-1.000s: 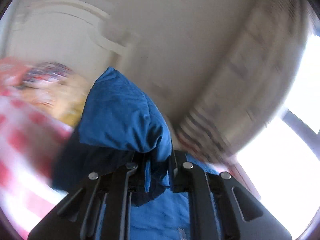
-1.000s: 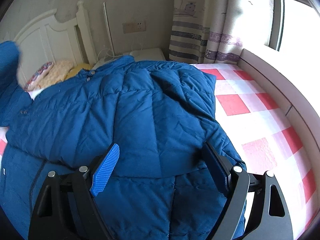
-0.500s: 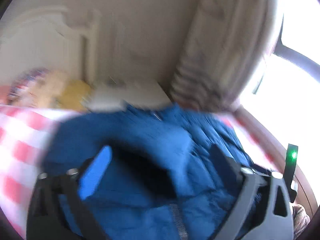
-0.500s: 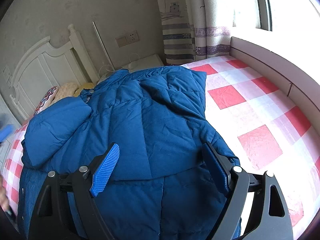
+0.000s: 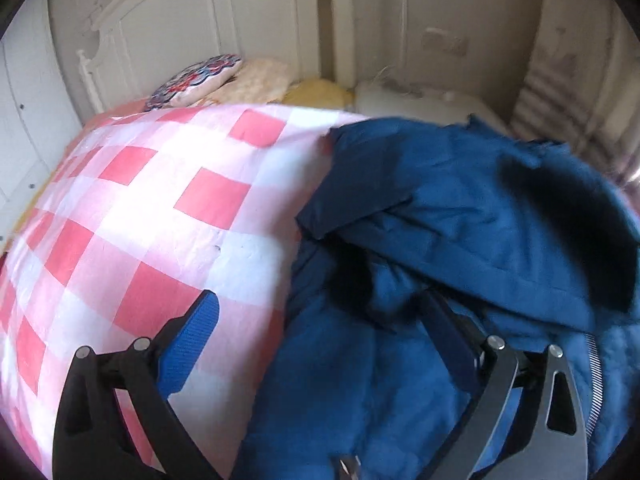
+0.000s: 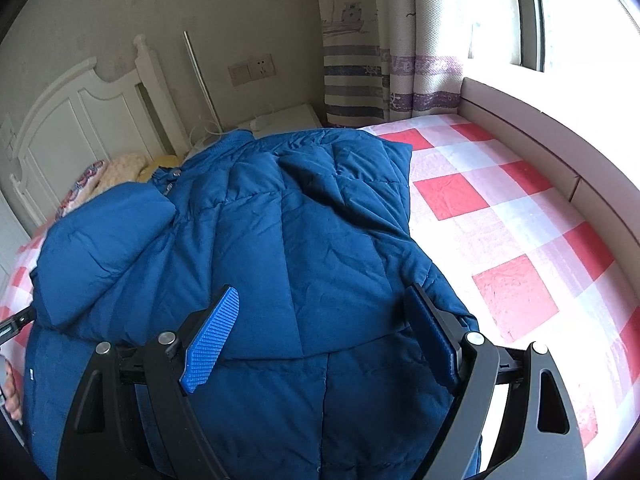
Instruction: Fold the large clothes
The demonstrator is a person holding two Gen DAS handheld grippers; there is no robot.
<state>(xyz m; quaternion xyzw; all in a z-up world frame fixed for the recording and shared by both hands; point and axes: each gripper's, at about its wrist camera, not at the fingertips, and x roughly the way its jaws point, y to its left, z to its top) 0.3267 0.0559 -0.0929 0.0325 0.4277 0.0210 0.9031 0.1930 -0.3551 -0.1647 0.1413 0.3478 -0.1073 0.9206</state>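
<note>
A large blue padded jacket lies on the bed with both sleeves folded in over its body. It fills the right half of the left wrist view. My left gripper is open and empty, low over the jacket's left edge, its right finger against the fabric. My right gripper is open and empty, above the lower middle of the jacket.
The bed has a red and white checked sheet. A white headboard, pillows and a white bedside unit are at the far end. A curtain and window ledge run along the right.
My left gripper let go of the blue sleeve it held up and opened. The sleeve now lies folded on the jacket, and the left gripper has swung down to the left edge.
</note>
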